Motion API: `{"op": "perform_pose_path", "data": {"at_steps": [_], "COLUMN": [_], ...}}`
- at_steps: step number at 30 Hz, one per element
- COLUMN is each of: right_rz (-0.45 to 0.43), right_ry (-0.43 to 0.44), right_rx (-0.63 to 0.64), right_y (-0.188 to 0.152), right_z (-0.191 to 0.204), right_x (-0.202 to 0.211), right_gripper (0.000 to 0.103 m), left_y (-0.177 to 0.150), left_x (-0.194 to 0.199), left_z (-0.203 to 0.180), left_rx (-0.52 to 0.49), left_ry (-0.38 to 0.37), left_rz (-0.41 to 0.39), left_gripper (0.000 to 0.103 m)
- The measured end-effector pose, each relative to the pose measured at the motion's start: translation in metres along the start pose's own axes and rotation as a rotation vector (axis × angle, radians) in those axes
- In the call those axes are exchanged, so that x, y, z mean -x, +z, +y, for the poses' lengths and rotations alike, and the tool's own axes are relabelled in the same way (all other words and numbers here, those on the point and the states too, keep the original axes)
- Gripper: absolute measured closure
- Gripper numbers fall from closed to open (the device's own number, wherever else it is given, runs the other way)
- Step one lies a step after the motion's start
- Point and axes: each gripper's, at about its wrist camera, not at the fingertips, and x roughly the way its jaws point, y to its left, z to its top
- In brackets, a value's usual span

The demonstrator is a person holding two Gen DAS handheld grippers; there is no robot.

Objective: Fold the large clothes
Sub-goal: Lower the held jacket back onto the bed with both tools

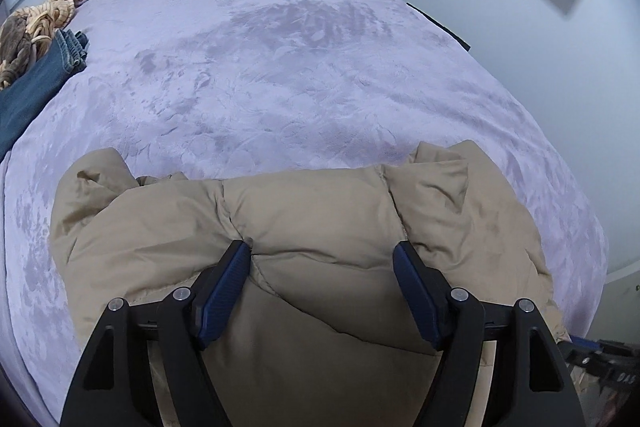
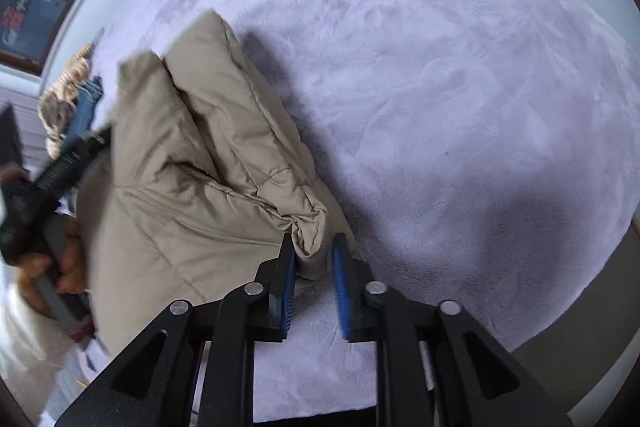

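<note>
While my left tongs (image 1: 322,259) stood apart over the beige puffer jacket (image 1: 304,227), their blue pads straddling a thick quilted roll with the near pad touching a seam and the other just off the fabric, nothing was truly clamped there. My right tongs (image 2: 314,255) had a bunched corner of the same jacket (image 2: 200,167) between their pads; the near pad touched it, the far one showed a gap, so I judged that grip loose at best.

I saw the risk plainly: slippery, puffy shell fabric could spring out of a half-closed bite, and the fold would fall open. If I had lifted with only the right corner caught, the bulk would have sagged and dragged across the bed (image 1: 280,67), undoing the stacked layers that stood up beyond my right tongs. Closing my left tongs on so fat a roll might have caught only the top layer.

For room, the lavender bedspread lay bare ahead of both tongs and to the far side of the right ones. Jeans (image 1: 36,79) and a striped tan garment (image 1: 44,15) sat well apart, off to the left of my left tongs near the bed edge. My left hand (image 2: 68,267) showed close against the jacket in the right view, so the two tongs had little slack between them.
</note>
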Motion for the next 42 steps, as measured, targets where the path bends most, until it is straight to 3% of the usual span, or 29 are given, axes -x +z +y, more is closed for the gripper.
{"op": "perform_pose_path", "data": {"at_steps": [5,8,11,15,19,21,23,26,29,31,37,42], "right_rz": [-0.113,-0.085,-0.021,0.095,0.172,0.204,0.227,0.174,0.119,0.127,0.156,0.137], "right_ry": [0.091,0.149,0.192,0.27,0.347,0.37,0.335,0.219,0.073,0.022,0.035,0.06], "right_rx": [0.081,0.172,0.248,0.169,0.133,0.166,0.222,0.375,0.468,0.452,0.366,0.397], "right_y": [0.025,0.046,0.066,0.096,0.115,0.12,0.122,0.115,0.104,0.102,0.11,0.106], "right_z": [0.021,0.054,0.091,0.106,0.118,0.131,0.144,0.163,0.155,0.134,0.104,0.111], "right_x": [0.047,0.037,-0.001,-0.056,-0.084,-0.093,-0.101,-0.093,-0.089,-0.094,-0.109,-0.072], "right_gripper": [0.038,0.038,0.038,0.039,0.039,0.045,0.092,0.096,0.097,0.097,0.098,0.097], "left_y": [0.0,-0.001,-0.002,-0.001,-0.009,-0.018,-0.03,-0.041,-0.036,-0.028,-0.014,-0.024], "left_x": [-0.001,0.0,0.002,0.024,0.065,0.072,0.066,0.055,0.042,0.032,0.008,0.011], "left_z": [0.006,0.006,0.008,0.017,0.062,0.09,0.119,0.135,0.11,0.091,0.067,0.074], "left_rx": [0.02,0.017,0.017,0.045,0.191,0.266,0.346,0.42,0.354,0.307,0.252,0.253], "left_ry": [-0.015,-0.016,-0.022,-0.015,0.06,0.11,0.145,0.098,0.112,0.115,0.172,0.183], "left_rz": [0.001,0.001,0.001,-0.016,-0.102,-0.101,-0.059,-0.032,-0.042,-0.05,-0.034,-0.038], "left_gripper": [0.029,0.029,0.028,0.029,0.029,0.029,0.029,0.029,0.028,0.02,0.011,0.01]}}
